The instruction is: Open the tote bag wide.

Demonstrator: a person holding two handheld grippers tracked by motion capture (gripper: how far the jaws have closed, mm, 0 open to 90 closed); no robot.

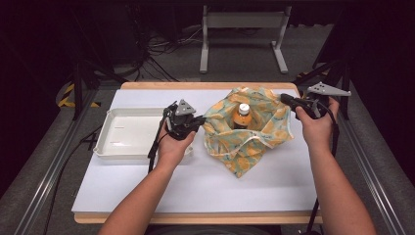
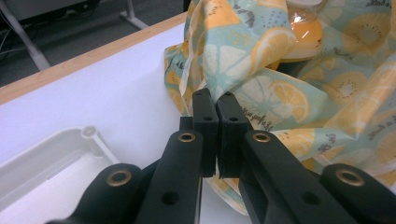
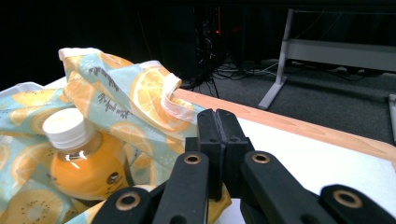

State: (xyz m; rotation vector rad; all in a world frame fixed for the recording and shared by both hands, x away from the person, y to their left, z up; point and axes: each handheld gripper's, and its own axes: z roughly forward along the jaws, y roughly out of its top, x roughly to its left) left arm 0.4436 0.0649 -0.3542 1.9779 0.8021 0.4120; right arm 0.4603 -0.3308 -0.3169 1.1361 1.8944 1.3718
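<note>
So, fruit-print cloth bag point(image 1: 247, 129) sitting crumpled and open-mouthed on the white tabletop point(image 1: 195, 181), right of centre, printed all over with orange and lemon slices on pale teal. Standing upright inside it, an orange juice bottle point(image 1: 242, 116) with a white cap, cloth bunched up around its sides. Left gripper point(image 1: 199, 121) just at the bag's left edge, fingers point(image 2: 205, 116) pressed together; in the left gripper view the tips right up against a fold of the cloth, but can't tell whether any fabric is actually pinched between them. Right gripper point(image 1: 285, 99) up at the bag's far right corner, fingers point(image 3: 208, 135) closed tight too, with a white-hemmed edge of the bag just behind the tips in the right gripper view; again no telling if cloth is caught. Each gripper held in a hand, bare forearms coming in from the near side. Off to the left, a shallow white tray point(image 1: 110, 147) on the tabletop, near the left hand point(image 1: 172, 147). Wooden rim showing along the tabletop's far edge, dark floor with cables and a grey metal stand point(image 1: 242, 22) beyond.
</note>
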